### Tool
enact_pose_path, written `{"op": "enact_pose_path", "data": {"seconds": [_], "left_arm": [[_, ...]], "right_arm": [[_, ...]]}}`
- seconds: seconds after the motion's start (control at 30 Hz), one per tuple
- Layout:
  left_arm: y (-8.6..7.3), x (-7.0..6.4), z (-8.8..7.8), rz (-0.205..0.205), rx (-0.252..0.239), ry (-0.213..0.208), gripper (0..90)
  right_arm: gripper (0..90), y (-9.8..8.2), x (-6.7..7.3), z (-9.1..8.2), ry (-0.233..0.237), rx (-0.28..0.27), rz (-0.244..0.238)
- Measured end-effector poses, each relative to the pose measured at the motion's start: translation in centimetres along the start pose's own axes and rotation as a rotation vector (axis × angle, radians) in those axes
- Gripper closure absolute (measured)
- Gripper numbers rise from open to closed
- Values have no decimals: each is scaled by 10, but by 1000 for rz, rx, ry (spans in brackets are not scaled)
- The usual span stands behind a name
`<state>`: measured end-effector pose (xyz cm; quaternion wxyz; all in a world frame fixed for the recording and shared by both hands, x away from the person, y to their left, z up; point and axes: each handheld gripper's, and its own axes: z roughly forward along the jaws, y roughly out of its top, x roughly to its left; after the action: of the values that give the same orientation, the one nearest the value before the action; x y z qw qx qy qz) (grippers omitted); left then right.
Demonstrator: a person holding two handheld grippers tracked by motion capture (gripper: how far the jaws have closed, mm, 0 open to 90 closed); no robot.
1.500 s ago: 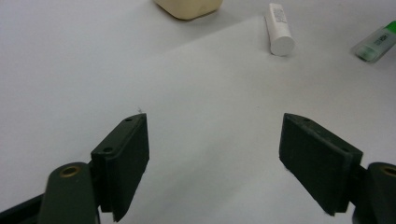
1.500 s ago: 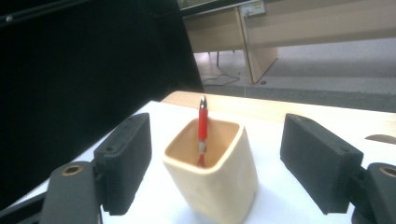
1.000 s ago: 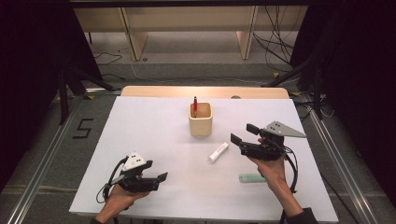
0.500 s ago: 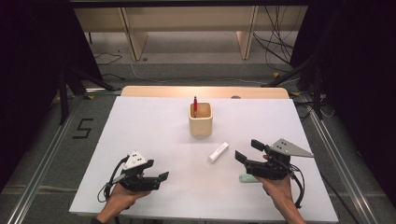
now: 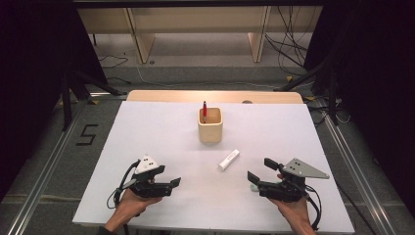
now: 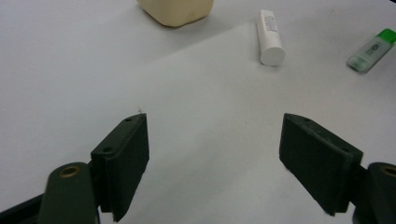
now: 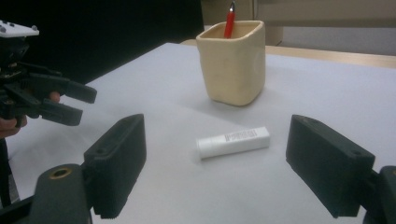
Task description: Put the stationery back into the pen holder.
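White tube (image 7: 232,140) framed between the wide-open jaws of the right gripper (image 5: 259,177), nothing held.

The tube lies on its side on the white table (image 5: 147,132), a little in front of the cream cup (image 5: 210,125) that holds a red pen (image 5: 204,110), and ahead of the right gripper, well apart from it. It is best approached low and level, so that the jaws close across the middle of the round body, which may roll. A green-capped item (image 6: 372,50) lies just beside that gripper. The left gripper (image 5: 169,184) is held spread and empty, well apart to the other side.
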<state>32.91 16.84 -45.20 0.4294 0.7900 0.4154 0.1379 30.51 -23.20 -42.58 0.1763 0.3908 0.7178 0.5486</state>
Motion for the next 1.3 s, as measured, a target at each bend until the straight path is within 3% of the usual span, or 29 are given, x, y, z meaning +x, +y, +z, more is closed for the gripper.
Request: {"op": "enact_pose_path", "data": {"seconds": [0.57, 1.3], "left_arm": [[12, -4, 12, -9, 36, -10, 237], [23, -9, 23, 16, 68, -9, 237]], "right_arm": [[206, -16, 7, -7, 11, 14, -16], [193, -25, 14, -7, 18, 45, -39]]}}
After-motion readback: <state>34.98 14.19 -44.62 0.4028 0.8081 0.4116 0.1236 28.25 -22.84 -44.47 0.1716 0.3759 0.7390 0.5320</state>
